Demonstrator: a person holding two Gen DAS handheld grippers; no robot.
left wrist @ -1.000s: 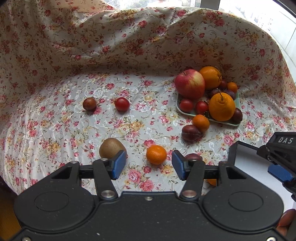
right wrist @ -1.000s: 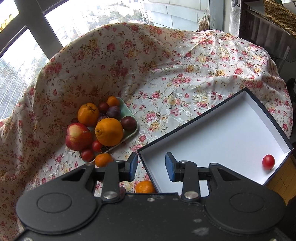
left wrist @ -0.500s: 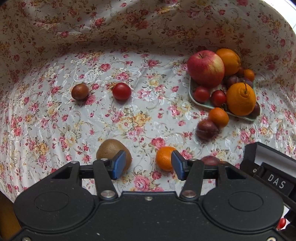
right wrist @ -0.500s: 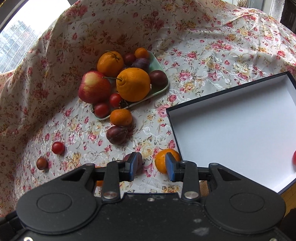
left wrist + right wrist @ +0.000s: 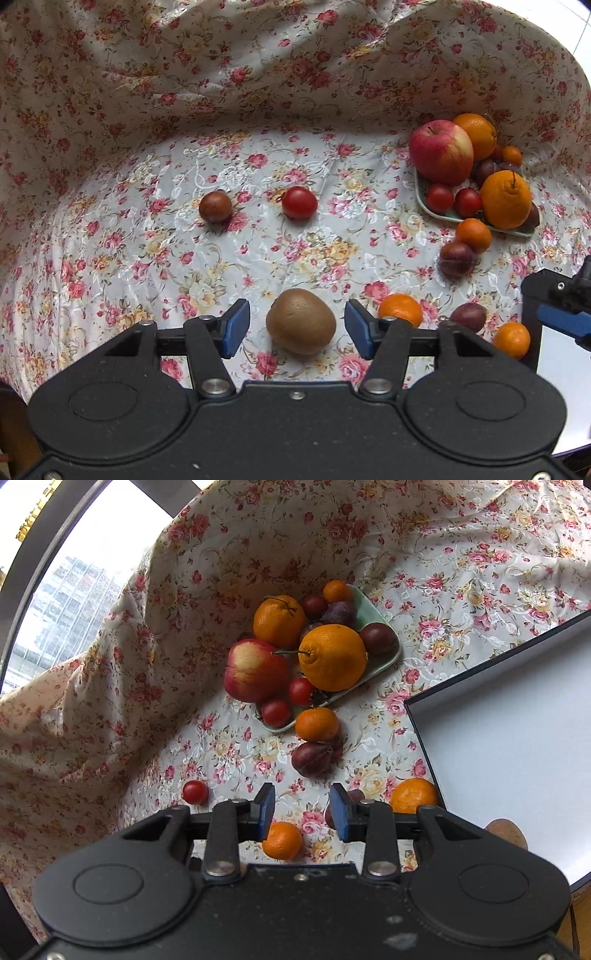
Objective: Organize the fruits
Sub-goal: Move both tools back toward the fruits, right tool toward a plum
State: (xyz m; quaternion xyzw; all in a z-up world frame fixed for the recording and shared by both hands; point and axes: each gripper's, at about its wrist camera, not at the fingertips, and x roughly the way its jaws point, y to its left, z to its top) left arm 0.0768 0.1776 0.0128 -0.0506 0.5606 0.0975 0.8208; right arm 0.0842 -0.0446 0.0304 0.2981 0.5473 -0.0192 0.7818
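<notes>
My left gripper is open, its blue pads on either side of a brown kiwi on the flowered cloth, not touching it. A mandarin lies just right of it. My right gripper is open and empty above the cloth; a small mandarin lies near its left pad and a dark plum lies ahead. A green plate holds an apple, oranges, tomatoes and plums. The white-lined box lies to the right.
A loose tomato and a brown round fruit lie far on the cloth. More mandarins and a plum lie by the box's corner. The cloth rises steeply behind. A window is at the left.
My left gripper has moved left, so the kiwi now lies between its pads instead of the mandarin. My right gripper swung left and down from the box toward the loose fruit.
</notes>
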